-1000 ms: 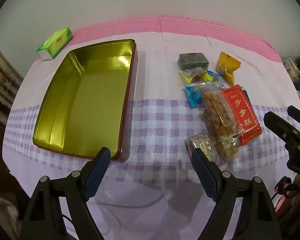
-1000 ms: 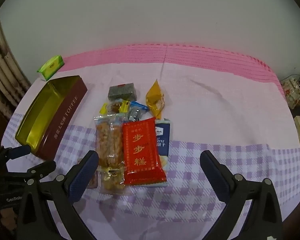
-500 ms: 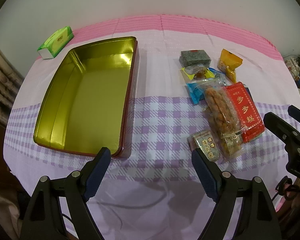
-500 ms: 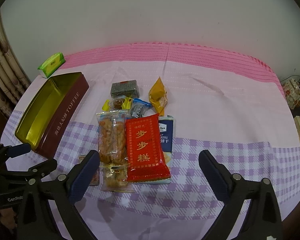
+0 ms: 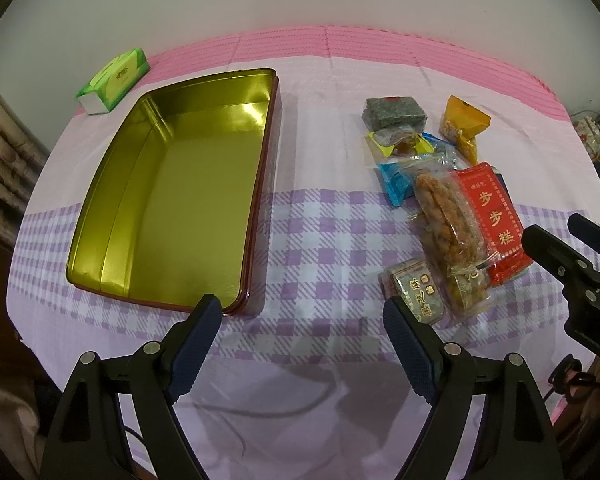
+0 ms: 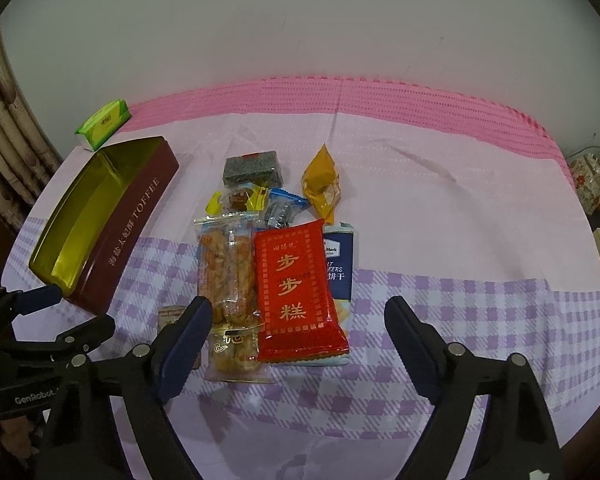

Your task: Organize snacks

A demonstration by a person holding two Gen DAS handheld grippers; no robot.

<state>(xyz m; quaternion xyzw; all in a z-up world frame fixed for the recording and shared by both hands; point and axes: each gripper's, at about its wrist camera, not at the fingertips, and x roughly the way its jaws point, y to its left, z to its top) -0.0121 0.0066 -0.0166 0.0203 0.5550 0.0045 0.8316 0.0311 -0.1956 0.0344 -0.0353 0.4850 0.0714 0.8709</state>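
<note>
While R gripper fingers are closing, nothing pinched yet | L gripper open, idle | risk: red packet overlaps neighbours, prob. drags them | tin empty.

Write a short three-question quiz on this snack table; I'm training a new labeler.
1. True or false: the tin already holds snacks.
2. Which pack lies on the blue cracker pack: A) red pack B) yellow pouch C) tissue pack?
3. What is between the right tool's fingers?

Key: 1 false, it is empty. 2 A. 3 Nothing is gripped; the jaws are closing above the red pack.
</note>
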